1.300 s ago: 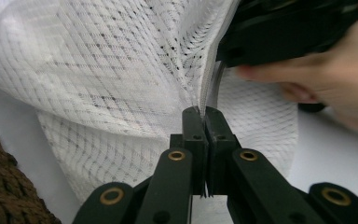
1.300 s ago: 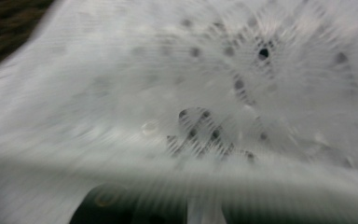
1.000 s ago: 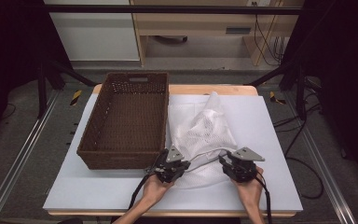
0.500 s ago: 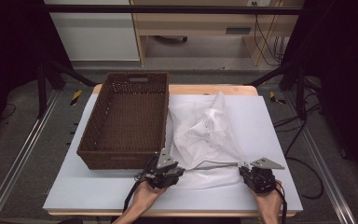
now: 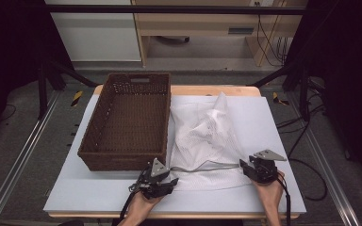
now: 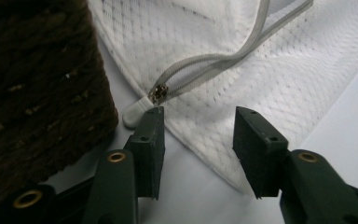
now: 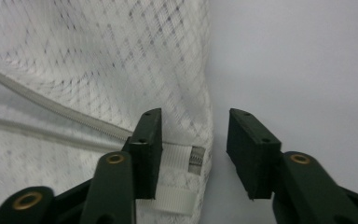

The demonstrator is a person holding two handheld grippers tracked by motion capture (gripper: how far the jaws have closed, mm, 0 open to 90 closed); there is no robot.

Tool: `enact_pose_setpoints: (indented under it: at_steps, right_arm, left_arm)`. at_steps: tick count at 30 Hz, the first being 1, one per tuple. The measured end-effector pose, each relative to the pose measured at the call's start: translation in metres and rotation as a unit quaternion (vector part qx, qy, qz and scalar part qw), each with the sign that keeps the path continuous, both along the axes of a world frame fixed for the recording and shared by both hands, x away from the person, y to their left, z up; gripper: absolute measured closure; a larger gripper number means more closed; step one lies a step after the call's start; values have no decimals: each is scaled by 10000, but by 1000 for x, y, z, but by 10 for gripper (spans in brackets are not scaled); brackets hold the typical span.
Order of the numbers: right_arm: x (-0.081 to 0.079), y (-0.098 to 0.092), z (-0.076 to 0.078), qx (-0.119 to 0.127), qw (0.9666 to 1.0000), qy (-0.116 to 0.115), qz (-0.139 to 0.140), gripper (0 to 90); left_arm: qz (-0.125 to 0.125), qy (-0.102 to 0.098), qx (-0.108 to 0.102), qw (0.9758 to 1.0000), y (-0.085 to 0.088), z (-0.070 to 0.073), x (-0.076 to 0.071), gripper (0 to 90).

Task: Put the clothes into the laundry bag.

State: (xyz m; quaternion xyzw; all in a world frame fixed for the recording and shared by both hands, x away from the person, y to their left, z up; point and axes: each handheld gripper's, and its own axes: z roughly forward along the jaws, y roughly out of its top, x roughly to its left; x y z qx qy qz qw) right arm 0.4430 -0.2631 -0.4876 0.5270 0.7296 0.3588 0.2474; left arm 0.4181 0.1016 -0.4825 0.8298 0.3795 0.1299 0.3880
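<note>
A white mesh bag (image 5: 202, 136) lies crumpled on the white tabletop, right of a brown wicker basket (image 5: 125, 162). Its grey zipper (image 5: 202, 167) runs along the near edge between my two grippers. My left gripper (image 5: 171, 180) is at the zipper's left end. Its jaws have just been opening and stand open (image 6: 198, 116), with the bag's edge lying loose between them and the zipper slider (image 6: 158, 92) just beyond the left jaw. My right gripper (image 5: 245, 169) is at the bag's right corner. Its jaws have just opened further (image 7: 193, 116), and the zipper's end tab (image 7: 177, 158) lies beside the left jaw.
The basket is empty and its dark woven wall (image 6: 32, 79) stands close to my left gripper. Bare white tabletop (image 5: 273, 122) stretches right of the bag. The table's near edge is just behind both hands.
The grippers have moved apart, the left one leftward and nearer, the right one rightward. The zipper now stretches longer between them. Both grippers have let go of the bag.
</note>
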Motion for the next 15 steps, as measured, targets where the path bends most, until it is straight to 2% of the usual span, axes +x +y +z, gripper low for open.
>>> enact_pose_setpoints:
  at_steps: [1,2,3,4,6,7,10,12,13,15]
  right_arm:
    - [-2,-2,0,153,9999,18,30,687]
    - [-3,-2,0,152,9999,17,1,707]
    - [-3,-2,0,152,9999,17,1,707]
    - [-4,-1,-1,153,9999,1,-5,744]
    - [-8,0,1,108,9999,25,-49,834]
    - [-10,0,1,84,10000,-3,-16,850]
    - [-15,-3,3,109,9999,-11,-24,858]
    - [-18,-8,2,123,9999,-24,2,857]
    - [-19,-11,1,221,9997,0,37,856]
    - [-19,-12,1,208,9998,-20,79,853]
  left_arm:
    - [108,-72,106,9999,-2,0,0,634]
    - [151,-153,202,9996,-2,0,0,686]
    - [151,-153,202,9996,-2,0,0,736]
    - [171,-167,226,9995,-2,0,0,736]
    - [200,-138,216,9995,0,0,2,834]
    - [188,-134,170,9996,1,-1,3,867]
    - [176,-93,50,9998,6,-1,4,883]
    - [201,-122,42,9997,10,-1,3,884]
    - [193,-132,28,9997,12,-1,3,883]
    - [180,-189,-102,9996,17,1,2,882]
